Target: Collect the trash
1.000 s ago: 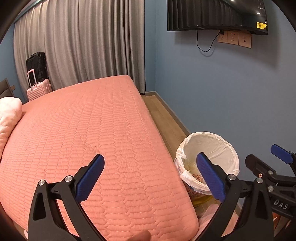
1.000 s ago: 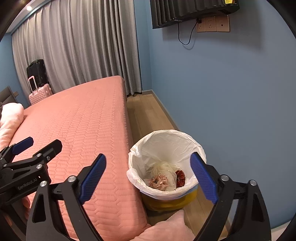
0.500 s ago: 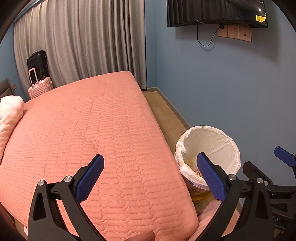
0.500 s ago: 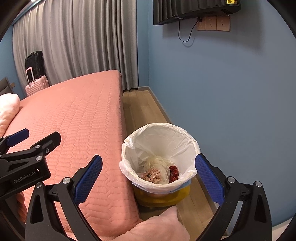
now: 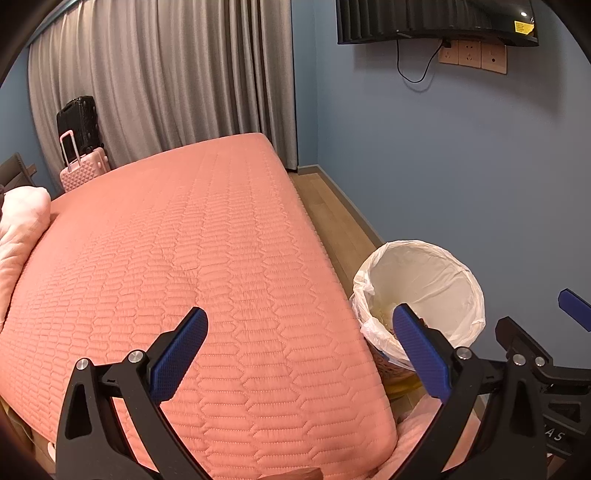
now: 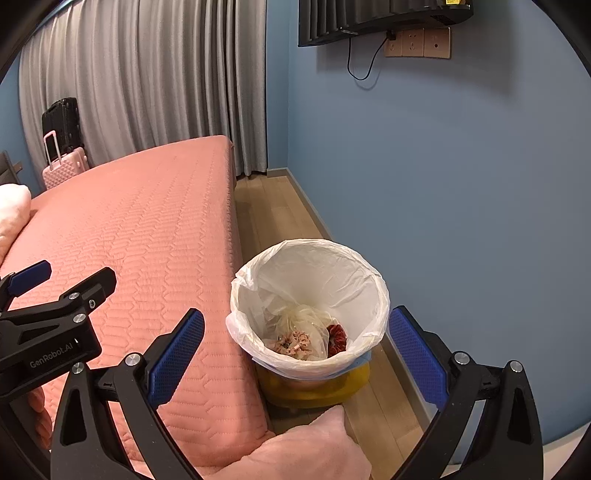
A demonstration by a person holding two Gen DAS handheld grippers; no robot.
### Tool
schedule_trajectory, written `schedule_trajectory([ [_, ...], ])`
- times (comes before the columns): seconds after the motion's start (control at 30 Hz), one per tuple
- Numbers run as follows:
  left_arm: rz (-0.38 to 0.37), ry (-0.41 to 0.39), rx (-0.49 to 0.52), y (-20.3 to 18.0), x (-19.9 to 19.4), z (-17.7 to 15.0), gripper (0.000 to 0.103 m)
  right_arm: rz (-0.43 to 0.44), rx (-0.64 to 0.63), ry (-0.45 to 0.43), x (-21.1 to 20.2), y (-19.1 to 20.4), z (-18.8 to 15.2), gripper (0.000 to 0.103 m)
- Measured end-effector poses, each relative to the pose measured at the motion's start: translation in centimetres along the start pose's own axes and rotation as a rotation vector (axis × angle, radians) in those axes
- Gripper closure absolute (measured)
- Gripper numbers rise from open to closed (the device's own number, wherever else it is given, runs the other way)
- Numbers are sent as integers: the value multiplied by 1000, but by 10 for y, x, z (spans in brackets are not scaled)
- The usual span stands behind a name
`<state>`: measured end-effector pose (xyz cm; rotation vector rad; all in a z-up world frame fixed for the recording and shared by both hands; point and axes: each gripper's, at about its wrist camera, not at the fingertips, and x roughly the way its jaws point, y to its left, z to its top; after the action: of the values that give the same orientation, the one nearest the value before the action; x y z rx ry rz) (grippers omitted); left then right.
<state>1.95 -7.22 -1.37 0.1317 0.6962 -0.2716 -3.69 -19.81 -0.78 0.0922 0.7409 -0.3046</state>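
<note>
A yellow bin lined with a white plastic bag [image 6: 310,269] stands on the wood floor between the bed and the blue wall. Inside it lie a clear bag of pinkish scraps [image 6: 295,341] and a red crumpled piece [image 6: 337,338]. My right gripper [image 6: 295,347] hangs open above and just in front of the bin, holding nothing. My left gripper [image 5: 301,349] is open too, over the near corner of the salmon quilted bed [image 5: 177,258], with the bin [image 5: 436,273] behind its right finger. Each gripper shows at the edge of the other's view.
A pink pillow [image 5: 18,229] lies at the bed's left. A pink suitcase [image 5: 83,170] and a black one stand by grey curtains. A wall TV [image 5: 436,18] with sockets hangs on the blue wall. A narrow floor strip [image 6: 273,218] runs beside the bed. Pink fabric [image 6: 303,450] lies below.
Both grippers have risen and drawn back slightly from the bin, which sits a little lower and nearer the middle of the right wrist view. Jaws stay open; nothing was picked up or dropped.
</note>
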Motion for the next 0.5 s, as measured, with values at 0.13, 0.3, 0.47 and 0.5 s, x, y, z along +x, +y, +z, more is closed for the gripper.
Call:
schedule_trajectory([
  [0.13,14,5,3,-1,2,-1,7,2,-1,10,3,-2,-3,5],
  [0.3,23,19,5,-5,6,-4,7,-1,3,20,7,-4,-7,5],
  [0.47,35,27,-12,-6,7,-7,7,-5,11,29,11,-8,-10,5],
  [0.5,36,29,-12,-7,7,-8,7,-4,12,30,12,-8,-10,5],
])
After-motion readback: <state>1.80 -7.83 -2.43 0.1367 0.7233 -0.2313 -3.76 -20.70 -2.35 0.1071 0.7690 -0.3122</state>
